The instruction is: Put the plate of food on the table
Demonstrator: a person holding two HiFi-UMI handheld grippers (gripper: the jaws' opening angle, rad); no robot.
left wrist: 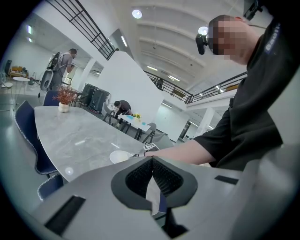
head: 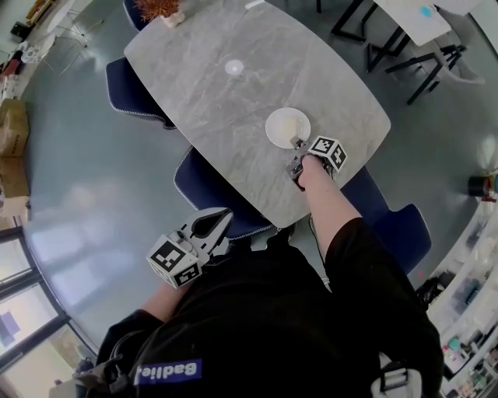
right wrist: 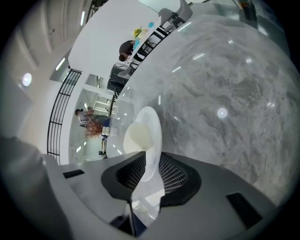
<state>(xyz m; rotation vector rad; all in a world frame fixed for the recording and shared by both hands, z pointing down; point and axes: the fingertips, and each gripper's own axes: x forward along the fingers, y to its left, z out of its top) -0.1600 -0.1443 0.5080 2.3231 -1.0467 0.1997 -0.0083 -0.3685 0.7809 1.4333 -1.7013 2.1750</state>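
A white plate (head: 285, 126) with a pale portion of food lies flat on the grey marble table (head: 226, 116), near its edge on my side. My right gripper (head: 296, 146) sits at the plate's near rim. In the right gripper view the plate (right wrist: 142, 133) has its rim between the two pads, and the jaws stand slightly apart around it rather than pressing. My left gripper (head: 221, 215) hangs low beside my body, off the table, with its jaws together and nothing in them. In the left gripper view the plate (left wrist: 120, 156) shows beyond that gripper (left wrist: 152, 161).
Dark blue chairs (head: 208, 185) are tucked along the table's near side, with another (head: 134, 87) at the left and one (head: 393, 221) at the right. A potted plant (head: 159, 11) stands at the table's far end. A bright round spot (head: 233, 68) shows mid-table. Other tables (head: 405, 23) stand beyond.
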